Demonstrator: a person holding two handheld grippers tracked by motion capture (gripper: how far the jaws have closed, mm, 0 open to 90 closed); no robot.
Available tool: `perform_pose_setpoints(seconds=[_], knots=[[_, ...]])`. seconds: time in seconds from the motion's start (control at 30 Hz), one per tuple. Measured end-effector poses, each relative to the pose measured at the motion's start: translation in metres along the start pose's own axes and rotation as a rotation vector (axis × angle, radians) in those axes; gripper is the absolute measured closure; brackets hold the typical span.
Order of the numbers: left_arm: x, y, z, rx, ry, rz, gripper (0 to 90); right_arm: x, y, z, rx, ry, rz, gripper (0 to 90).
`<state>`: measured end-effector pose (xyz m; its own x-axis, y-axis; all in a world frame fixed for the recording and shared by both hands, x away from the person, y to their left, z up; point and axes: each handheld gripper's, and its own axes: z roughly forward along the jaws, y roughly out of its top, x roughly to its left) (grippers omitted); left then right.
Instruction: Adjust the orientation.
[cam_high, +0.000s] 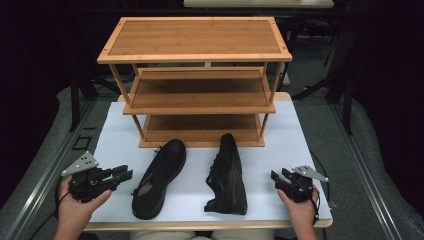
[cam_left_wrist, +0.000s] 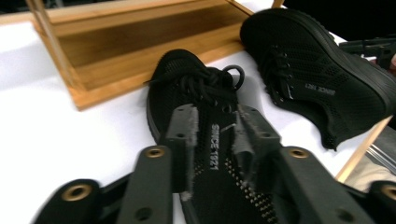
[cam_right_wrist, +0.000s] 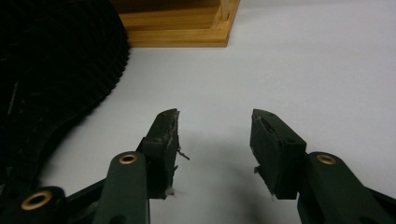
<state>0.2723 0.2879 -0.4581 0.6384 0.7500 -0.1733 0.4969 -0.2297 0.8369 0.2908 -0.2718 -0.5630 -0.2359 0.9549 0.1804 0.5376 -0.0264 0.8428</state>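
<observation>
A: Where do the shoes stand?

B: Both lie on the white surface (cam_high: 115, 150), in front of the wooden rack (cam_high: 195, 55). The left shoe (cam_high: 159, 177) rests on its sole, angled toward the rack; the right shoe (cam_high: 227, 175) is tipped onto its side, close to the rack's bottom shelf. All three shelves look bare.

A: And the tongs?

B: The left tongs (cam_high: 122, 173) are parted, just beside the left shoe's heel; in the left gripper view that shoe (cam_left_wrist: 205, 140) shows between the pads, with no contact that I can make out. The right tongs (cam_high: 279, 176) stand open over bare surface, holding nothing, near the right shoe's sole (cam_right_wrist: 56, 70).

A: So what's left?

B: I'd say nearly everything: neither shoe is gripped or shelved.
</observation>
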Motion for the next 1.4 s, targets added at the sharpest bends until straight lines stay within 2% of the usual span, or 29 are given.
perform_pose_setpoints(seconds=[0.17,0.3,0.33,0.47,0.5,0.67,0.73,0.77,0.87,0.97,1.1,1.27,1.33,1.4], knots=[[-0.002,-0.005,0.014,0.017,-0.021,-0.023,62.8,0.001,0.000,-0.001,0.004,0.000,-0.002,51.2],[-0.005,-0.006,0.019,0.022,-0.036,-0.037,60.8,0.000,0.000,0.000,0.001,0.000,0.004,51.1],[-0.007,-0.004,0.021,0.022,-0.049,-0.040,60.5,0.000,0.000,0.000,0.002,0.001,0.005,51.0],[-0.009,0.001,0.025,0.026,-0.053,-0.054,59.8,-0.001,0.000,0.000,0.010,0.002,0.008,50.8],[-0.010,0.006,0.028,0.027,-0.055,-0.075,59.8,-0.001,0.000,0.000,0.007,0.003,0.009,50.8],[-0.011,0.016,0.042,0.044,-0.048,-0.108,59.6,-0.001,0.000,-0.001,0.011,0.000,0.011,50.5],[-0.012,0.016,0.043,0.046,-0.054,-0.107,59.6,-0.001,0.000,0.000,-0.001,0.006,0.016,50.3],[-0.017,0.016,0.043,0.048,-0.058,-0.089,59.7,-0.001,0.000,0.000,-0.002,0.005,0.016,50.3],[-0.020,0.018,0.044,0.052,-0.043,-0.079,59.9,-0.002,0.000,0.000,0.004,0.008,0.022,50.3],[-0.020,0.022,0.051,0.075,-0.039,-0.093,60.2,-0.002,0.000,0.000,0.005,0.006,0.024,50.2],[-0.021,0.023,0.064,0.118,-0.004,-0.082,62.5,-0.002,0.000,-0.001,0.004,0.008,0.025,50.1],[-0.018,0.021,0.071,0.147,-0.002,-0.086,67.2,-0.003,0.000,-0.001,0.017,0.007,0.026,50.1],[-0.014,0.020,0.074,0.156,-0.012,-0.105,69.3,-0.003,0.000,0.000,-0.001,0.012,0.031,50.1],[-0.013,0.020,0.074,0.157,-0.019,-0.107,71.6,-0.003,0.000,0.000,-0.002,0.013,0.030,50.1]])
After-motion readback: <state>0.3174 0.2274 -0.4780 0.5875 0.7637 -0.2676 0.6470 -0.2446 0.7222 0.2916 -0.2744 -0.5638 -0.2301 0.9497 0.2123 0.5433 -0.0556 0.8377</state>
